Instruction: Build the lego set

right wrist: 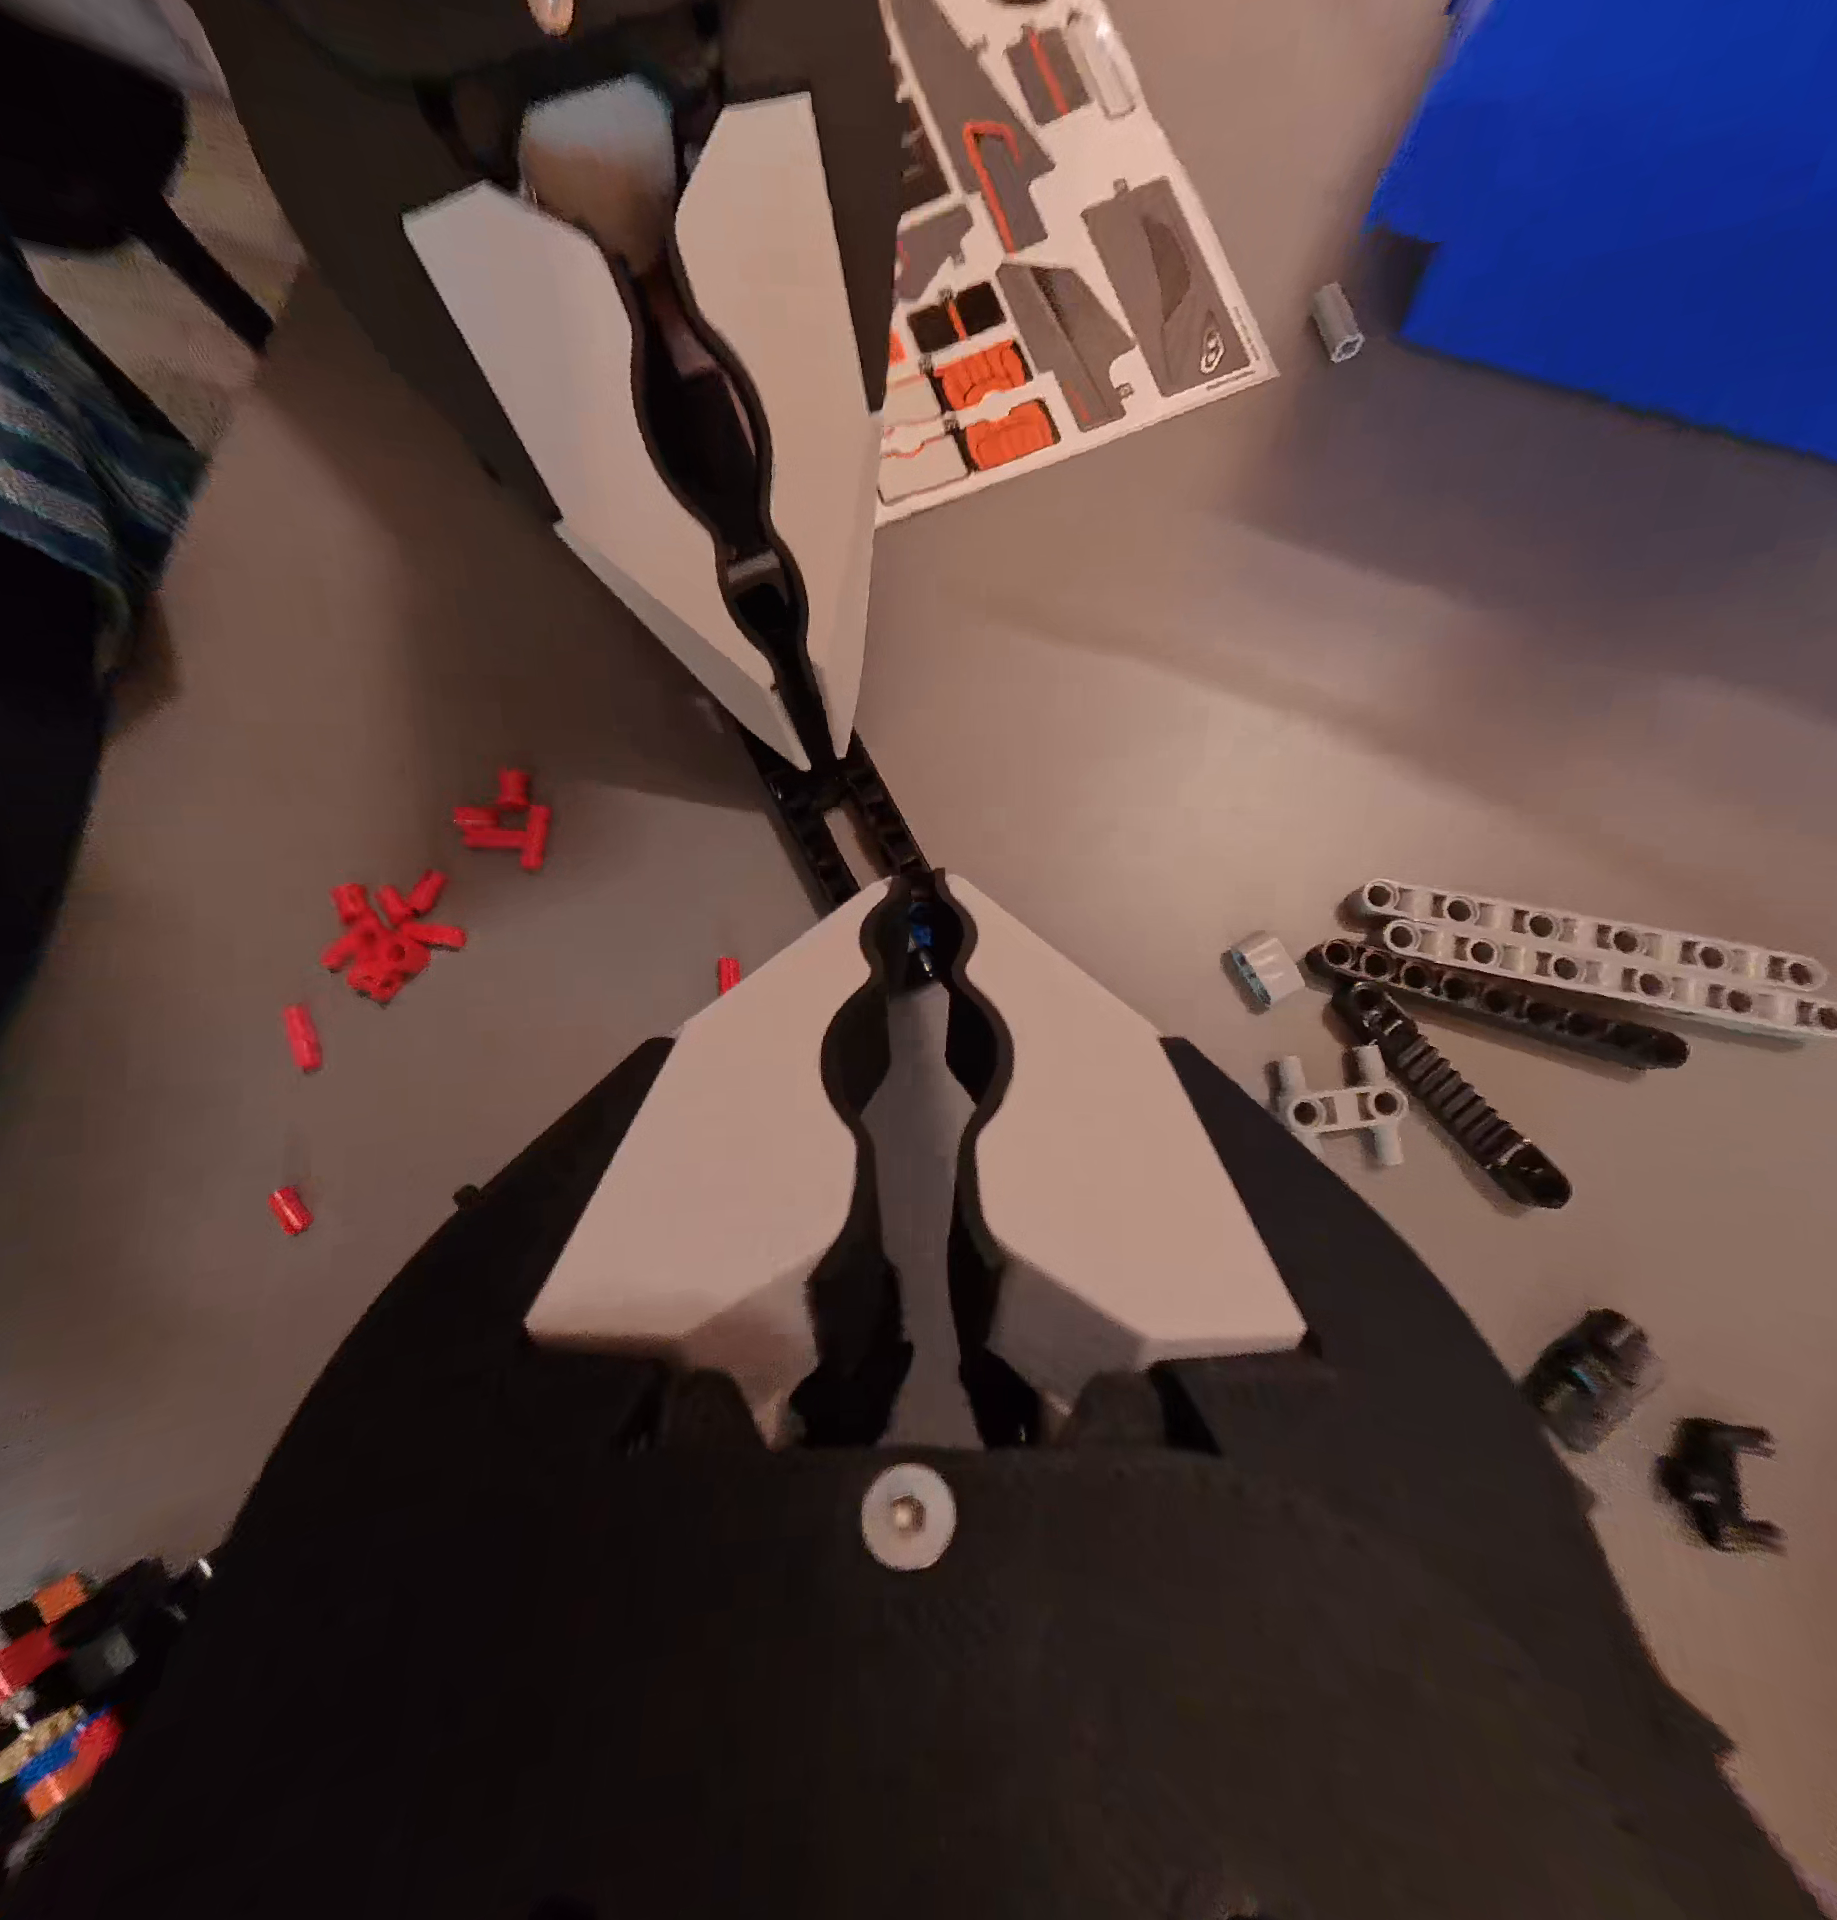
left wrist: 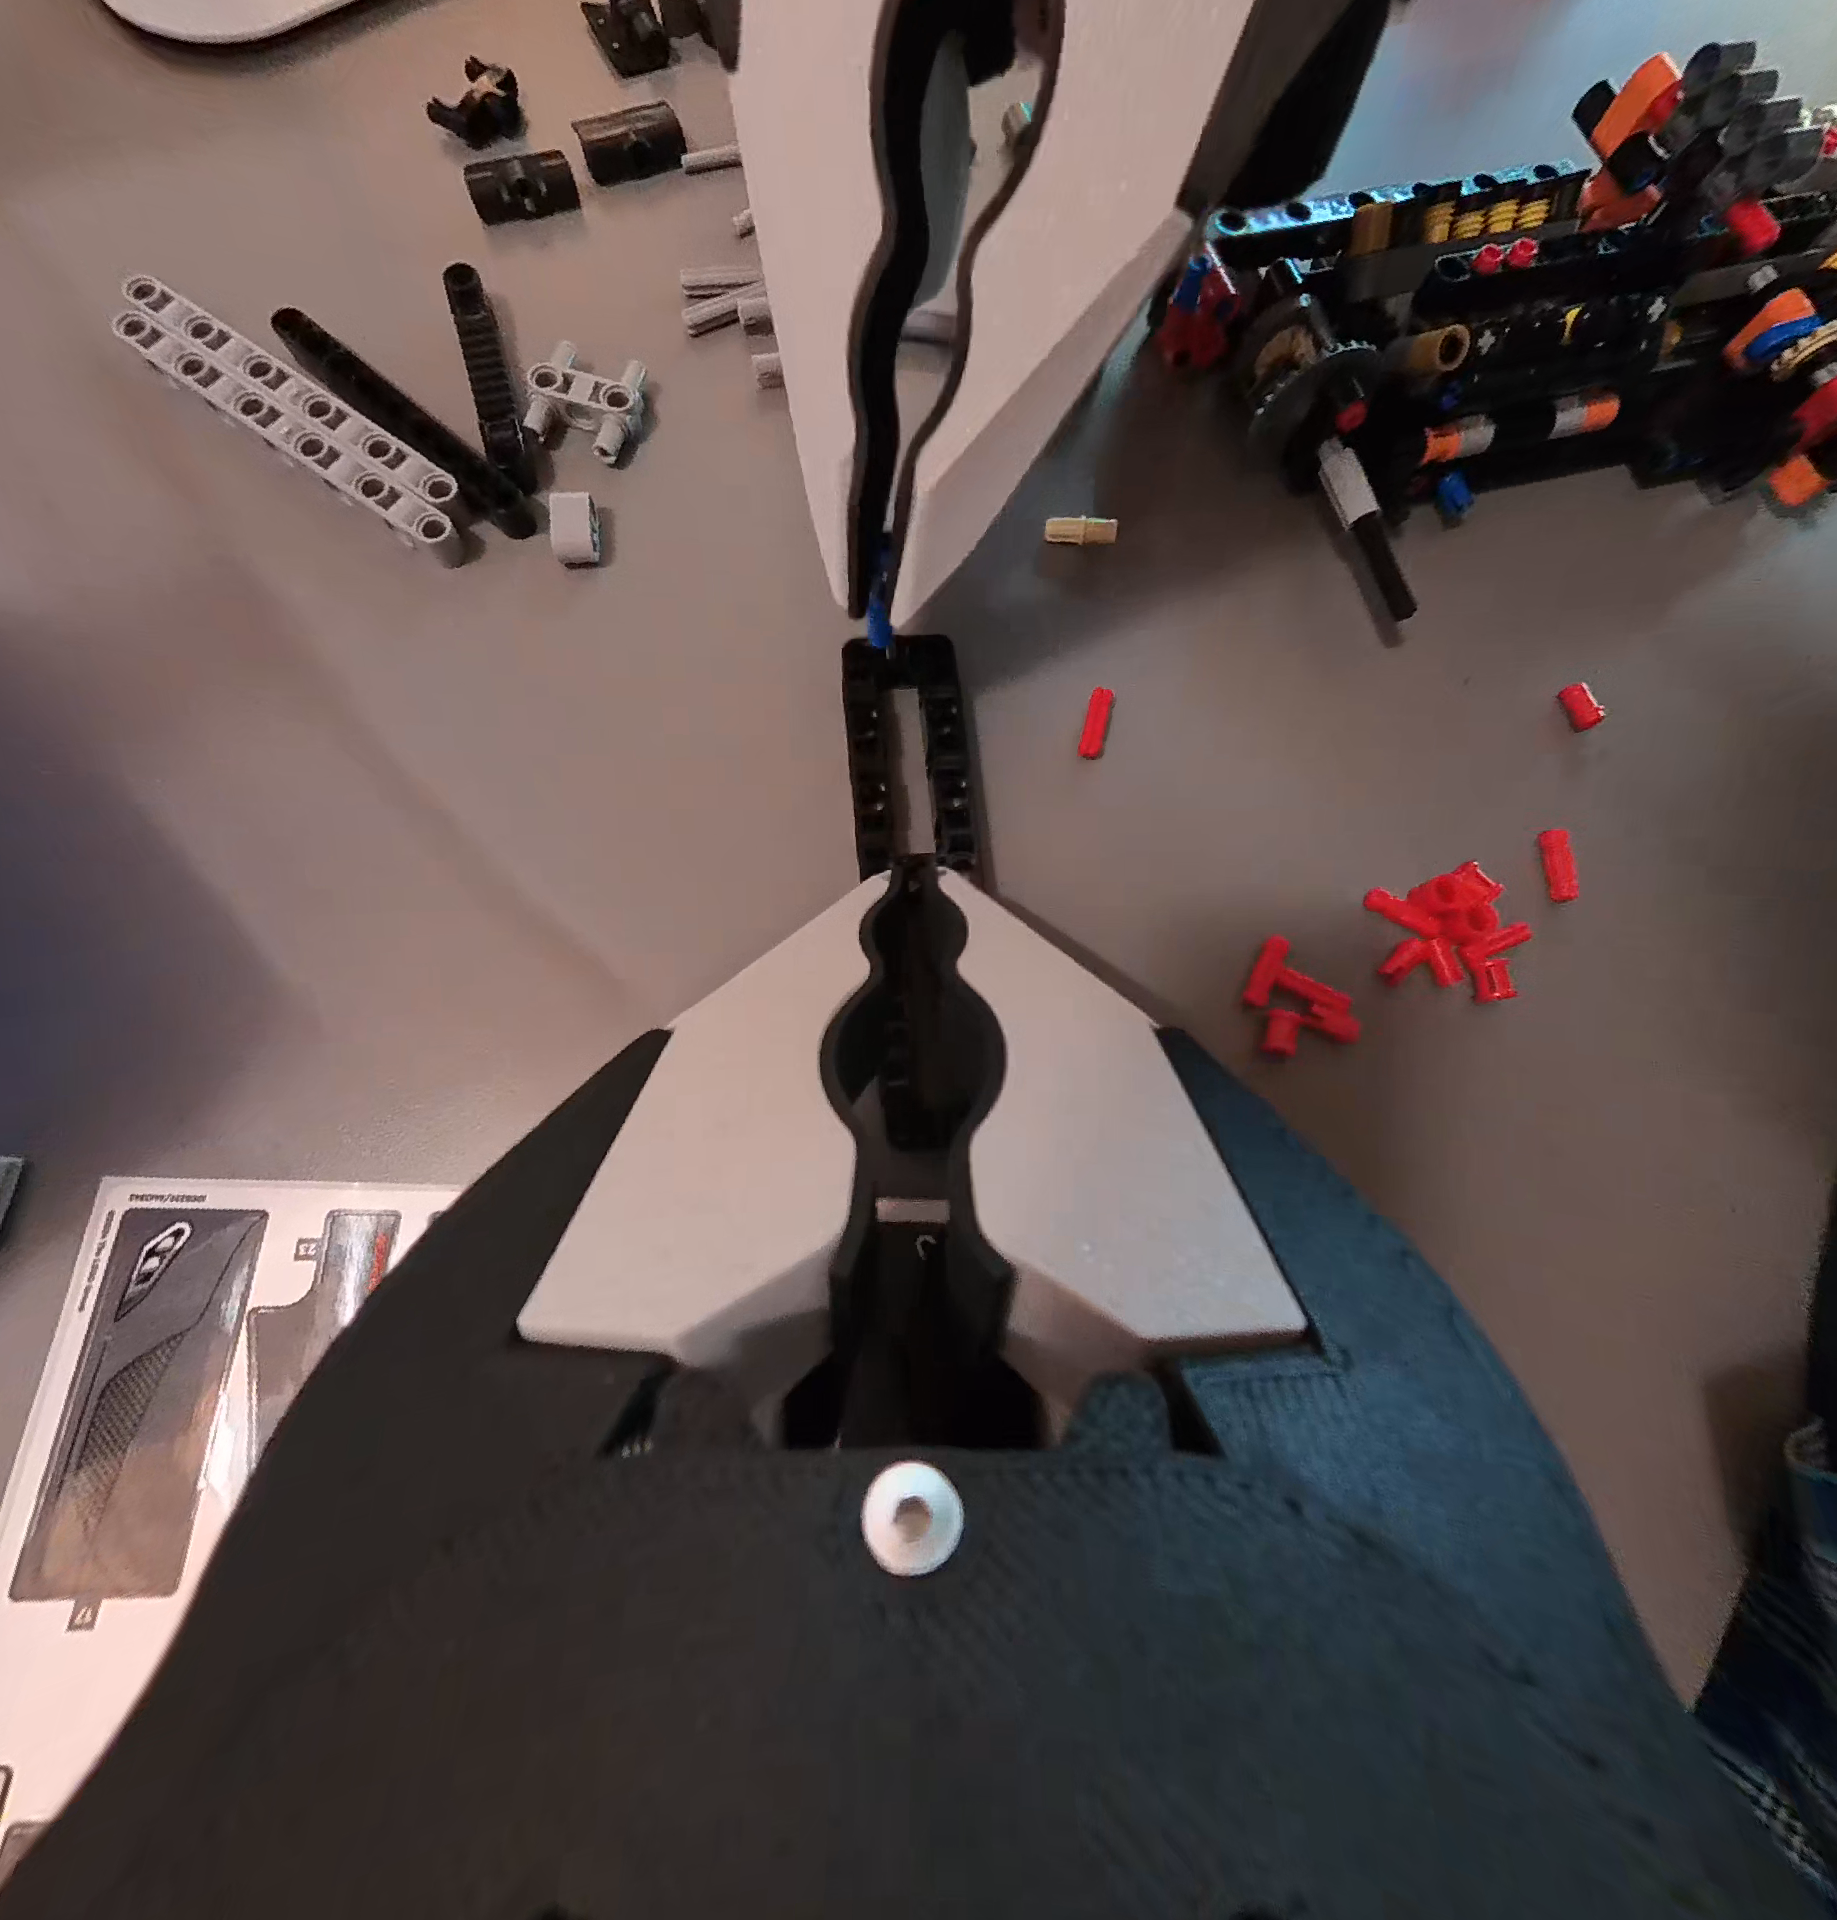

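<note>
The left gripper is closed on the black frame. At its 12 o'clock end, the right gripper pinches a blue pin. If the pin is tilted, it may jam or slip out.
</note>
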### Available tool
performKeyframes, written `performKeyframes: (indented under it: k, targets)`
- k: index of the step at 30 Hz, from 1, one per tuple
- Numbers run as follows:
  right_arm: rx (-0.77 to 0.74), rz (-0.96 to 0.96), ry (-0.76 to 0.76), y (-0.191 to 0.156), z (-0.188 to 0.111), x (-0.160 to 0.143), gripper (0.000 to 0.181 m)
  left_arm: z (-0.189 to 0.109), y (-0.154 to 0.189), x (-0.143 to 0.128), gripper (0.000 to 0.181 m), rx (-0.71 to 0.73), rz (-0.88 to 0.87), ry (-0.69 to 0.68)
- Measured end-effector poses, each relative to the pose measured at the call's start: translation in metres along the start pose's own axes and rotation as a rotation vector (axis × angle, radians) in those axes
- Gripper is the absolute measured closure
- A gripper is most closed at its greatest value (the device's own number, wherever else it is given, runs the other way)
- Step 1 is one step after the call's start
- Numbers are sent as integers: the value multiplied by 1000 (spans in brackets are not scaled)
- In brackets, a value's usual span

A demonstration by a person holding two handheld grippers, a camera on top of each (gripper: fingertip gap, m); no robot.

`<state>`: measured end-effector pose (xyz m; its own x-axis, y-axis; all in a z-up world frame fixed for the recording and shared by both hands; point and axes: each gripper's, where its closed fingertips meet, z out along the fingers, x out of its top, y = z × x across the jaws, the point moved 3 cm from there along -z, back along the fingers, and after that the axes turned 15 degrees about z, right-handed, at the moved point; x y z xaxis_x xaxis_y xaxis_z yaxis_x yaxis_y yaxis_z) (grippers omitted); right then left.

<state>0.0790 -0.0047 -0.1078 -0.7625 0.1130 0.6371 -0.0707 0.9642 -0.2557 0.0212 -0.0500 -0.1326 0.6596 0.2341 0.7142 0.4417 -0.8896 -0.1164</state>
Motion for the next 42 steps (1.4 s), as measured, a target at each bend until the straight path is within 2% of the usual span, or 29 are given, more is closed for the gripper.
performKeyframes:
  k: [6,12,17,30,42]
  targets:
    - [82,165,51,6,1,1,181,-1,-1,-1,180,-17,-13,10]
    - [90,221,19,11,8,-2,181,-1,-2,-2,181,-34,-23,20]
    - [70,192,8,10,7,-5,181,-1,-2,-3,181,-33,-20,19]
    - [-66,-46,-14,2,7,-8,181,-1,-1,-3,180,-11,-2,7]
    - [-64,-19,-87,5,8,-8,180,-1,-1,-3,181,-7,9,-5]
